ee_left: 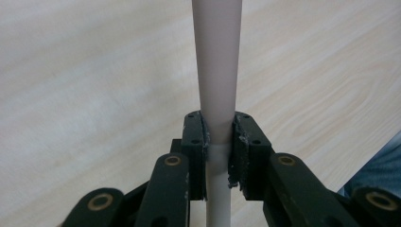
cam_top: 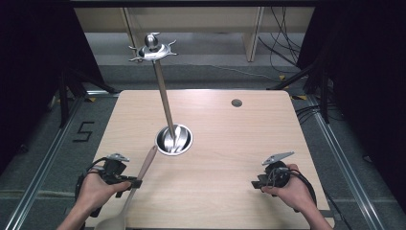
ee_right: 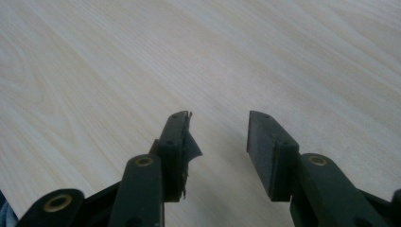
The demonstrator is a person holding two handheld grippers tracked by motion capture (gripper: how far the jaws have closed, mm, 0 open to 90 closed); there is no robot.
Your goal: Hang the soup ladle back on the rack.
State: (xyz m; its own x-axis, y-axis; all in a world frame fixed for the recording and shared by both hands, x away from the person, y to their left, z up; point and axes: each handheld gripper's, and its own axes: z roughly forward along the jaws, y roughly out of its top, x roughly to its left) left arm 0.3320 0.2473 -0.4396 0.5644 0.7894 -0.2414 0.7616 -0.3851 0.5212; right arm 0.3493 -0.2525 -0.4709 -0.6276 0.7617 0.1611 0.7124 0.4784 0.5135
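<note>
The left tool (cam_top: pixel 135 183) is clamped on the smooth, round handle of a pale spoon (cam_top: pixel 143 168). The spoon's wide bowl hangs over the near edge of the light wooden bench (cam_top: pixel 249 139). The handle points at a shiny metal stand (cam_top: pixel 165 103) with a round base and a tall thin pole. The right tool (ee_right: pixel 218 137) sits low over bare wood, its flat black pads (ee_right: pixel 263 142) apart, with nothing between them.
</note>
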